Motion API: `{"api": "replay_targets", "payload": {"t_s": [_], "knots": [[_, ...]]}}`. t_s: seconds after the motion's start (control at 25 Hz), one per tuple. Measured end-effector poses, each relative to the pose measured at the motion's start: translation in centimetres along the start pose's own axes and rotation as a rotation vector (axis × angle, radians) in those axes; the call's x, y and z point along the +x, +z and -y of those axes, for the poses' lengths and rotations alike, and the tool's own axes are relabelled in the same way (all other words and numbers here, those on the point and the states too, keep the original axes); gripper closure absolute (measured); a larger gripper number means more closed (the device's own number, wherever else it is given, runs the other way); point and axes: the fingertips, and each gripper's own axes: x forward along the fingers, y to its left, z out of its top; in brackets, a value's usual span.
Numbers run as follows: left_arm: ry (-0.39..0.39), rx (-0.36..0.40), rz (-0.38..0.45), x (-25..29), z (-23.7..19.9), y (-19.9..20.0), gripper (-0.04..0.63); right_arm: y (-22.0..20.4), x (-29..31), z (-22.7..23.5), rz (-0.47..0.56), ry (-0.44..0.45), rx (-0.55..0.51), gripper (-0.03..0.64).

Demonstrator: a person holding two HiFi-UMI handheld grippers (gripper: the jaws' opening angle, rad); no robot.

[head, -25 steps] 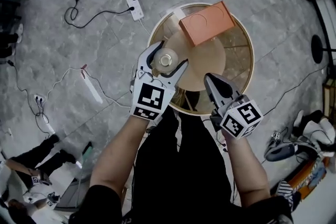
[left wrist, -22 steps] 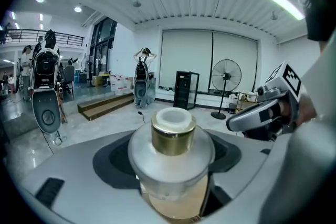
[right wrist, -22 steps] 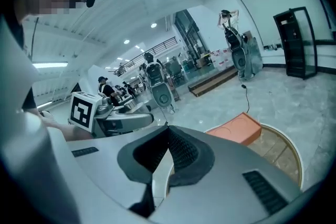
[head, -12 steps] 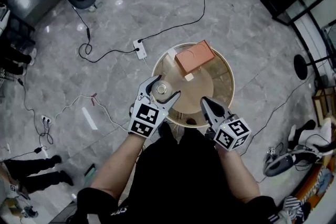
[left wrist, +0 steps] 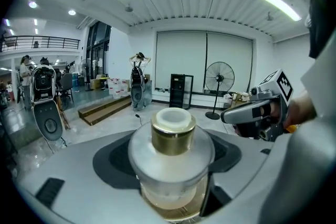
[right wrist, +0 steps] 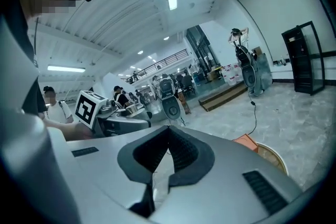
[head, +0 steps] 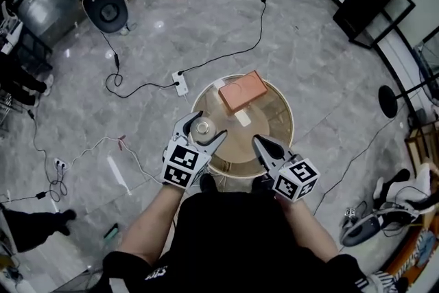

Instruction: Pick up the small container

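The small container [left wrist: 171, 136] is a clear jar with a gold neck and a white cap. It sits upright between the jaws of my left gripper [head: 203, 133], which is shut on its body. In the head view the small container [head: 202, 125] hangs over the left edge of the round wooden table [head: 287, 121]. My right gripper [head: 260, 143] is at the table's near edge, to the right of the left one. Its jaws are shut with nothing between them, as the right gripper view [right wrist: 157, 173] also shows.
An orange flat box [head: 242, 90] lies at the table's far side, with a small white piece [head: 242, 118] near the middle. A white power strip [head: 180, 84] and cables lie on the grey floor to the left. A black shelf [head: 374, 3] stands far right.
The head view has pulled back, so the table and floor look smaller and lower. Both grippers keep their poses, and the container stays in the left jaws.
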Motion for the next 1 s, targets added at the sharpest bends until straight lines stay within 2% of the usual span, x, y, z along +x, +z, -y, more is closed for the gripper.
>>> {"api": "replay_targets", "payload": {"t_s": [0.2,0.52,0.8,1.0], "knots": [[0.087,-0.039,0.011,1.1,2.7,2.6,0.249,2.9,-4.0,2.3,0.009,0.081,-0.04,0.603],[0.167,-0.056,0.037,3.2,9.5,7.3,0.249,8.3,-11.8,6.7,0.059,0.193,-0.088,0.603],[0.181,-0.093,0.058,4.4,13.4,9.0,0.249,11.4,-14.9,8.6,0.074,0.191,-0.202,0.603],[0.16,-0.054,0.051,3.2,13.4,10.1,0.249,13.1,-15.4,8.4,0.15,0.157,-0.229,0.603]]}}
